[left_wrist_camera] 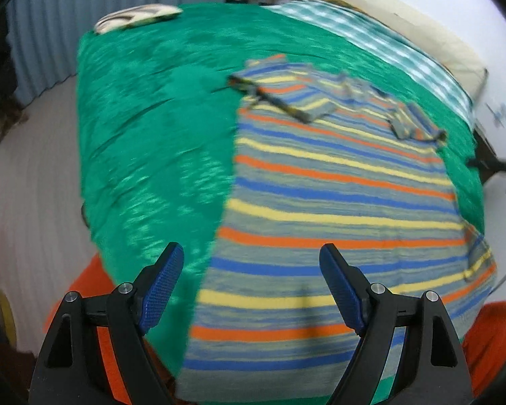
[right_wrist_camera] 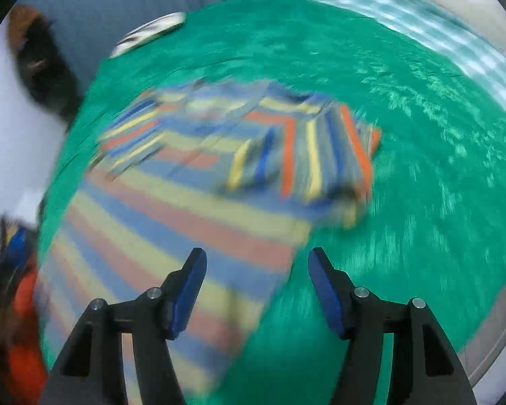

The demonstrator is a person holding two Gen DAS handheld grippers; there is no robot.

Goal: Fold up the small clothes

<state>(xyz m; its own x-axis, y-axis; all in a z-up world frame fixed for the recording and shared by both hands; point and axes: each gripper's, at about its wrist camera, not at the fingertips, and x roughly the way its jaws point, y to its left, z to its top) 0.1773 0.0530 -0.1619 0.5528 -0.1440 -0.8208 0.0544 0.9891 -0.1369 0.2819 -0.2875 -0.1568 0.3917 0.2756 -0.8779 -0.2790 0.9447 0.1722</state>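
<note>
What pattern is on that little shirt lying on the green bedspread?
Stripes of orange, yellow and blue on grey on the small striped shirt, clearest in the left wrist view.

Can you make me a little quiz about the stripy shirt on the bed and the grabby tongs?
1. True or false: the left tongs are pinching the striped shirt.
2. What colour is the bedspread that the shirt lies on? A) red B) green C) white
3. Fill in the word: both sleeves are folded ____ onto the shirt's body.

Key
1. False. The left tongs stand open with nothing between them, and so do the right tongs.
2. B, green.
3. Inward: the left sleeve and the right sleeve both lie on top of the shirt.
</note>
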